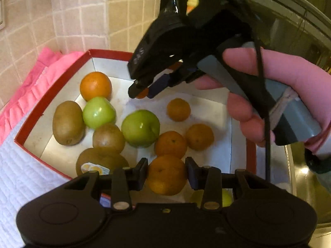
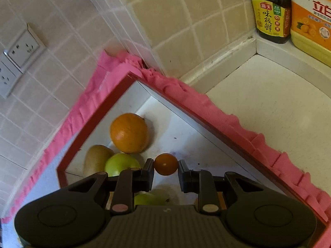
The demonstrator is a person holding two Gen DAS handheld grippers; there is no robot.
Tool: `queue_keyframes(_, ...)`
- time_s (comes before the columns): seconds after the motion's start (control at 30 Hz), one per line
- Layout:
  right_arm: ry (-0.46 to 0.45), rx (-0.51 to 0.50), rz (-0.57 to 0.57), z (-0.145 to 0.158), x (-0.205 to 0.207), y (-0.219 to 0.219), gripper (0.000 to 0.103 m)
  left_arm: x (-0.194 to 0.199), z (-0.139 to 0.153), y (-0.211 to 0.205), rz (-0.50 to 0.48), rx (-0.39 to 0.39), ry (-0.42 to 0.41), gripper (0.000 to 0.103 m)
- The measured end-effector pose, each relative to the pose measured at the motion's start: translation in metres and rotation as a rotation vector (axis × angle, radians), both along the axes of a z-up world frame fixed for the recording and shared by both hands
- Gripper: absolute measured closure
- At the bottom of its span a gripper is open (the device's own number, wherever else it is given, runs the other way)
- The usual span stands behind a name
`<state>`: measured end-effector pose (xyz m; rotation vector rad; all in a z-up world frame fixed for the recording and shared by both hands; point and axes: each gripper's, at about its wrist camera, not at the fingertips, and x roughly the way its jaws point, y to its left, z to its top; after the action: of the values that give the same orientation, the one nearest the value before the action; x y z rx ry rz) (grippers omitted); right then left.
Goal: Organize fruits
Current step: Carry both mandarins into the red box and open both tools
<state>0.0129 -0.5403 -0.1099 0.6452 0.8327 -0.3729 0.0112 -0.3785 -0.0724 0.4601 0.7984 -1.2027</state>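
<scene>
A red-rimmed box (image 1: 51, 95) with a white floor holds an orange (image 1: 95, 85), two green apples (image 1: 140, 131), three kiwis (image 1: 68, 123) and several mandarins (image 1: 178, 109). My left gripper (image 1: 167, 173) is shut on a mandarin (image 1: 167, 175) above the box's near side. My right gripper (image 1: 142, 93) hangs over the box's middle, shut on a small orange fruit (image 2: 166, 163). In the right wrist view the orange (image 2: 129, 133), a kiwi (image 2: 95, 160) and an apple (image 2: 121, 163) lie below in the box's corner (image 2: 132, 78).
A pink cloth (image 2: 206, 103) and a white towel (image 1: 18, 165) lie under the box. Tiled walls stand behind it. A sauce bottle (image 2: 271, 12) and a yellow jug (image 2: 310, 18) stand on the counter's far corner. Wall sockets (image 2: 22, 49) are on the left.
</scene>
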Motion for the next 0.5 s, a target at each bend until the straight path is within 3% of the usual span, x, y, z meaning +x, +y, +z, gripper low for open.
queue_keyframes(0.5,0.020,-0.018,0.023,-0.010,0.005,0.002,0.075,0.001,-0.014,-0.015,0.006,0.061,-0.021,0.054)
